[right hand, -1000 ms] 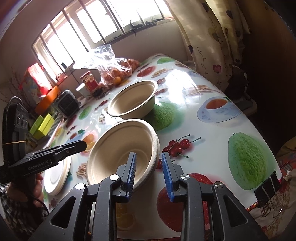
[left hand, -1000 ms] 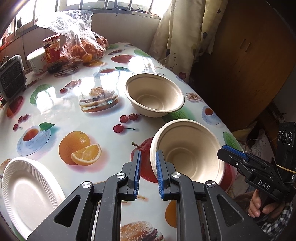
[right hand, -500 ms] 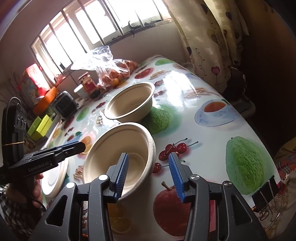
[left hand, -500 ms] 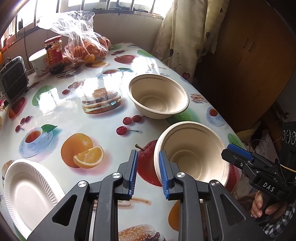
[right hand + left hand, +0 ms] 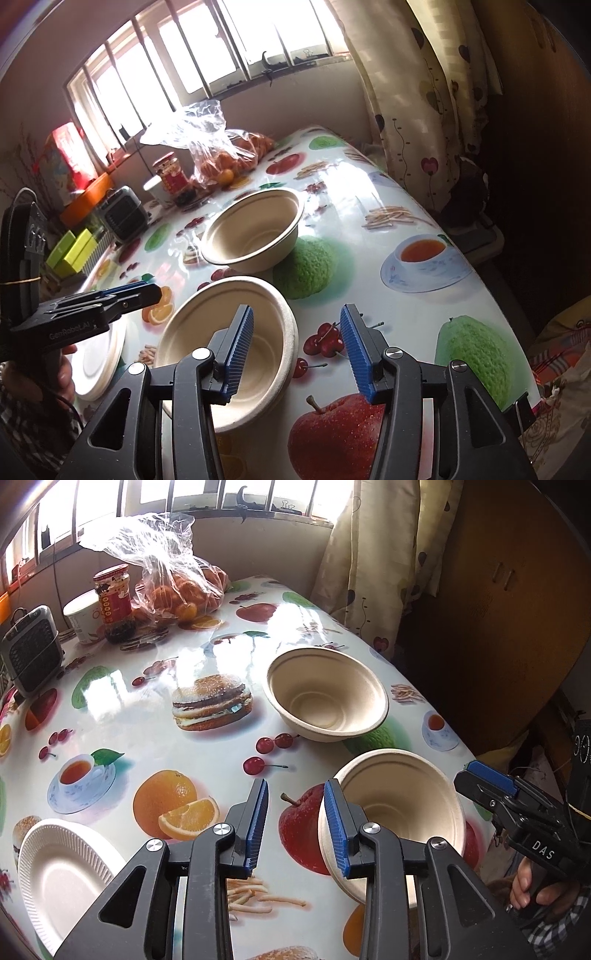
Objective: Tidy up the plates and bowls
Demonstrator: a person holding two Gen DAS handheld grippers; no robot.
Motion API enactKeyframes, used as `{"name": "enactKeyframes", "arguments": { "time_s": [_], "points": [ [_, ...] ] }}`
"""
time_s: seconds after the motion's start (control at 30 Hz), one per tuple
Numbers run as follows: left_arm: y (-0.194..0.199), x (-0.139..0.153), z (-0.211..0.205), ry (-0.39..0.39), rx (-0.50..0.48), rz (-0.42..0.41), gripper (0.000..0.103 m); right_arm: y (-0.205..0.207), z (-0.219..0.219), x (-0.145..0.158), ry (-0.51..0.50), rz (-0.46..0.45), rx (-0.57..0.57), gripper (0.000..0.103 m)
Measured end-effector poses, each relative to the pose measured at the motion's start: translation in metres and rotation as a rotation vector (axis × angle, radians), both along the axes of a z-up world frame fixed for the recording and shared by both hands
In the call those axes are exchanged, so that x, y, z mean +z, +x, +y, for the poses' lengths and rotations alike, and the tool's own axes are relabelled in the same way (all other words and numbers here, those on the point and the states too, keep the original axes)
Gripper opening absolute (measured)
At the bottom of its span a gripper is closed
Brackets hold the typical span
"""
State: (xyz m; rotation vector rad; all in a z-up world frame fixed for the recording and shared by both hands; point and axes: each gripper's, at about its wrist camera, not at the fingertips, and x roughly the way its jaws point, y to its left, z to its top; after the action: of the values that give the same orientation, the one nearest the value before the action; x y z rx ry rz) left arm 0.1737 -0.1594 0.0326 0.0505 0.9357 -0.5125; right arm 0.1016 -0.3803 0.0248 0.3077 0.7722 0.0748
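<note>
2 bowls sit on my tabletop (image 5: 155, 738); the near bowl (image 5: 402, 801) lies between my tongs, its rim at my right tongs (image 5: 295, 347), partly open and empty; left tongs (image 5: 295, 823) opening, empty, just beside it.

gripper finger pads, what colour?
Blue, ribbed pads on black fingers; clearest in the right wrist view.

Two bowls (image 5: 327, 696) (image 5: 400, 805), one plate (image 5: 61, 878), one jar (image 5: 112, 602) and one cup (image 5: 83, 618) are sitting on the tabletop (image 5: 147, 738).
</note>
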Motion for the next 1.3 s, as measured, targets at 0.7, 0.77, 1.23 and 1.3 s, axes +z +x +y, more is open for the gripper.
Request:
{"name": "enactKeyframes", "arguments": {
  "time_s": [0.7, 0.77, 1.23, 1.3],
  "points": [
    [0.061, 0.003, -0.006, -0.076, 0.063, 0.021, 0.039, 0.068, -0.012, 0.006, -0.072, 0.010, 0.074, 0.049],
    [0.067, 0.002, -0.006, -0.088, 0.074, 0.028, 0.039, 0.073, -0.013, 0.005, -0.066, 0.013, 0.080, 0.049],
    [0.091, -0.012, -0.011, -0.061, 0.107, 0.053, 0.039, 0.107, -0.019, 0.000, -0.009, 0.027, 0.114, 0.050],
    [0.093, -0.014, -0.011, -0.062, 0.113, 0.060, 0.039, 0.110, -0.017, -0.002, -0.015, 0.033, 0.119, 0.050]
  ]
}}
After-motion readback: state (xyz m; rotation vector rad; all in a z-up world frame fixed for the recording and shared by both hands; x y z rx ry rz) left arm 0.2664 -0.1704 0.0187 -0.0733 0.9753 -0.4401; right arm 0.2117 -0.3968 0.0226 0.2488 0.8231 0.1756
